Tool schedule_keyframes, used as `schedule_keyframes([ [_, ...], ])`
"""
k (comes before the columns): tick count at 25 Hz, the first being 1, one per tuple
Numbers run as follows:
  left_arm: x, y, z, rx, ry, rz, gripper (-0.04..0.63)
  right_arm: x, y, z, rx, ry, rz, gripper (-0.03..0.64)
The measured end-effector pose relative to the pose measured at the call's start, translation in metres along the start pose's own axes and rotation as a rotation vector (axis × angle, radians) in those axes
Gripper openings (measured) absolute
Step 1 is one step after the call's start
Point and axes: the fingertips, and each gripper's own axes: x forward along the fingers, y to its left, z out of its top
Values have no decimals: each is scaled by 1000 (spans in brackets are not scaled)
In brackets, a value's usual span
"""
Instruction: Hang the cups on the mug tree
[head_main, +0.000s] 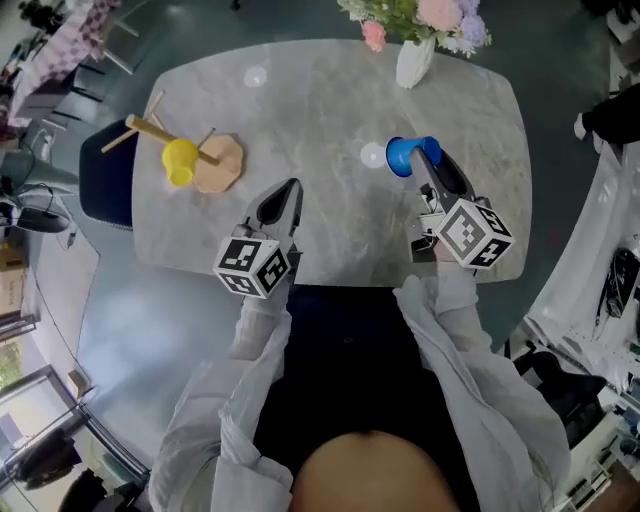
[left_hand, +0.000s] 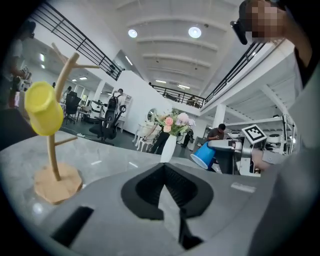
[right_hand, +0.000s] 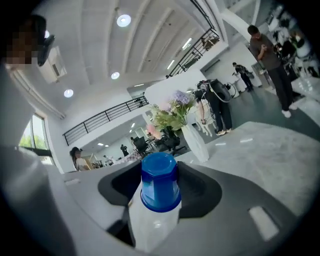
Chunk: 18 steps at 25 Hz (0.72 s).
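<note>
A blue cup (head_main: 402, 156) is held off the marble table (head_main: 330, 110) at the right, with my right gripper (head_main: 422, 152) shut on it. In the right gripper view the blue cup (right_hand: 160, 183) sits upside down between the pads, bottom end pointing away. A wooden mug tree (head_main: 218, 163) stands at the table's left, and a yellow cup (head_main: 180, 161) hangs on one of its branches. My left gripper (head_main: 290, 188) is over the table's near edge, shut and empty. From the left gripper view, the mug tree (left_hand: 54, 150) and yellow cup (left_hand: 44, 109) are ahead on the left, the blue cup (left_hand: 204, 155) on the right.
A white vase (head_main: 414, 60) with pink and purple flowers stands at the table's far edge. A dark chair (head_main: 105, 175) sits beside the table's left side. Other people stand farther off in the room.
</note>
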Motion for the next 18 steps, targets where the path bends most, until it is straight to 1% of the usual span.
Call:
schedule_keyframes([
  [1, -6, 6, 4, 3, -9, 11, -3, 7, 11, 0, 31, 1, 29, 235],
  [3, -18, 20, 10, 6, -25, 35, -3, 20, 32, 1, 54, 9, 71, 236],
  [8, -59, 56, 22, -1, -57, 100, -3, 50, 87, -2, 55, 32, 156, 236],
  [12, -94, 84, 33, -28, -78, 165, -3, 74, 142, 4, 76, 34, 265, 241],
  [18, -136, 123, 43, -51, -103, 255, -3, 112, 211, 8, 84, 73, 411, 241],
])
